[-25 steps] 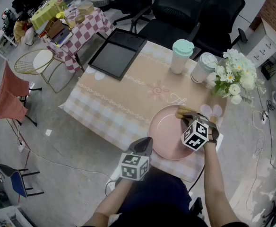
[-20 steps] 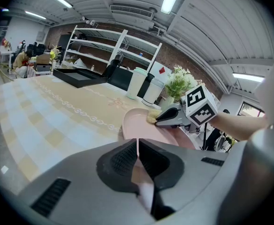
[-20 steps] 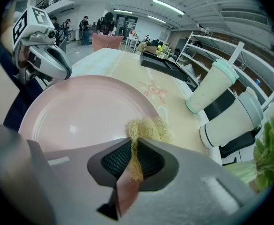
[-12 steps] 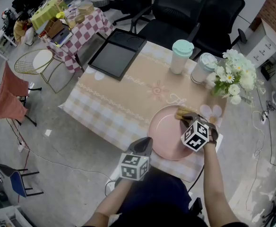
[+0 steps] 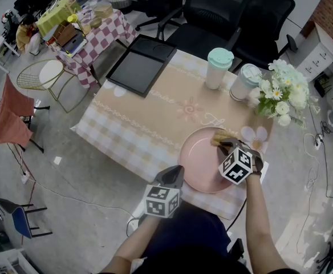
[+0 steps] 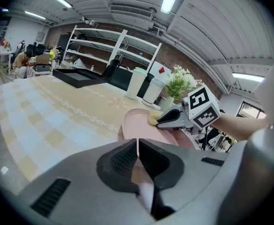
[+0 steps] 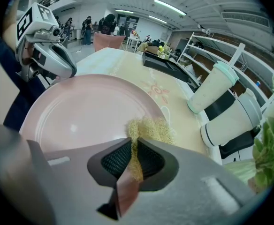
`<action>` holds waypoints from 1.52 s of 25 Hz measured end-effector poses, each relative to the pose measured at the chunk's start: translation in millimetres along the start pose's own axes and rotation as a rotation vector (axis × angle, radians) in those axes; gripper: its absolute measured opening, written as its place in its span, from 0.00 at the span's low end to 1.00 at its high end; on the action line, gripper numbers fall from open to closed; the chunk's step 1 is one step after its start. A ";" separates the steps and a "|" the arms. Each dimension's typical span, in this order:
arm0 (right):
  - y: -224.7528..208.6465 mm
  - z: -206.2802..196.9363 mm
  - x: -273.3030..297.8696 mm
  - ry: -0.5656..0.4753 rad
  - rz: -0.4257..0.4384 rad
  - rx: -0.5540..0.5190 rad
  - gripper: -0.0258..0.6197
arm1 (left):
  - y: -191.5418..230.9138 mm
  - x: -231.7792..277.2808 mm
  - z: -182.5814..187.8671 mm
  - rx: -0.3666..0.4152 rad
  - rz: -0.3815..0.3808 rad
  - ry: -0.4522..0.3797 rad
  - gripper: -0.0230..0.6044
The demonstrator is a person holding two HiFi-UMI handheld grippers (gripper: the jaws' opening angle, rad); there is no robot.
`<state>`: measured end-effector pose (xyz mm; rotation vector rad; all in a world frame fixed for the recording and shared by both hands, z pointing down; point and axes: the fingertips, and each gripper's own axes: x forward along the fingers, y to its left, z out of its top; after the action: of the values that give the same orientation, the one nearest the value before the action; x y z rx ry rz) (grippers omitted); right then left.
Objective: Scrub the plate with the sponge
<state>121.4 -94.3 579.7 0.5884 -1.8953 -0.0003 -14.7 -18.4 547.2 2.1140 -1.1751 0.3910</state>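
Obs.: pink plate (image 5: 200, 161) lies on the table (image 5: 138, 124) at its near right corner, close to the near edge. Right gripper (image 5: 226, 144) has its jaws pressed tight on a yellow sponge (image 5: 220, 137), which sits on the plate's far right rim; in its own view the sponge (image 7: 148, 130) bulges out past the jaw tips onto the plate (image 7: 80, 111). Left gripper (image 5: 175, 176) is at the plate's near left rim, jaws drawn together, apparently pinching that rim. Risks, as I judge them: the sponge is held by a thin pinch only, so a hard stroke could drag it out. Pressure on the far rim may rock or slide the plate toward the table edge if the left hold slips. A wide stroke could also reach the two cups (image 5: 245, 80) and flowers (image 5: 283, 96) near the far right corner.
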 end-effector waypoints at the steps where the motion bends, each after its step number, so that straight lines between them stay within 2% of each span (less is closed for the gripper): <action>1: 0.5 0.1 -0.4 -0.001 0.000 0.000 0.10 | 0.0 -0.2 0.2 0.000 -0.001 0.000 0.07; 38: 26.9 -5.4 -12.2 -0.004 0.011 0.014 0.10 | -1.2 -0.4 1.0 0.006 -0.004 0.002 0.07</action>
<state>118.9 -64.4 578.5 0.5879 -1.9040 0.0189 -14.0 -18.4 545.7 2.1203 -1.1704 0.3949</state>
